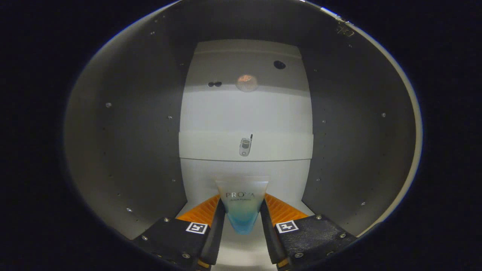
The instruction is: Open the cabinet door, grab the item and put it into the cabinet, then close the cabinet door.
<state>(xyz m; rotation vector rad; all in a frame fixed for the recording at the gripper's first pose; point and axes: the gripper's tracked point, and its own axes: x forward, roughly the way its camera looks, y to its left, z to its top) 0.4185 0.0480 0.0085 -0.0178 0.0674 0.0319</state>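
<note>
My gripper [242, 200] reaches into the open cabinet [131, 131], between its two grey side walls. Both fingers press on a soft tube [241, 205], white at its wide flat end and blue toward the cap. The tube stands between the fingers with the wide end pointing forward and up, just above the cabinet's white floor [241, 252]. Beyond the tube, a white shelf [211, 146] crosses the cabinet in front of the white back wall.
A small silver flip phone [245, 146] lies at the middle of the shelf's front. The back wall above carries a round perforated disc [247, 82] and a few dark holes [279, 64]. The grey side walls stand close on both sides.
</note>
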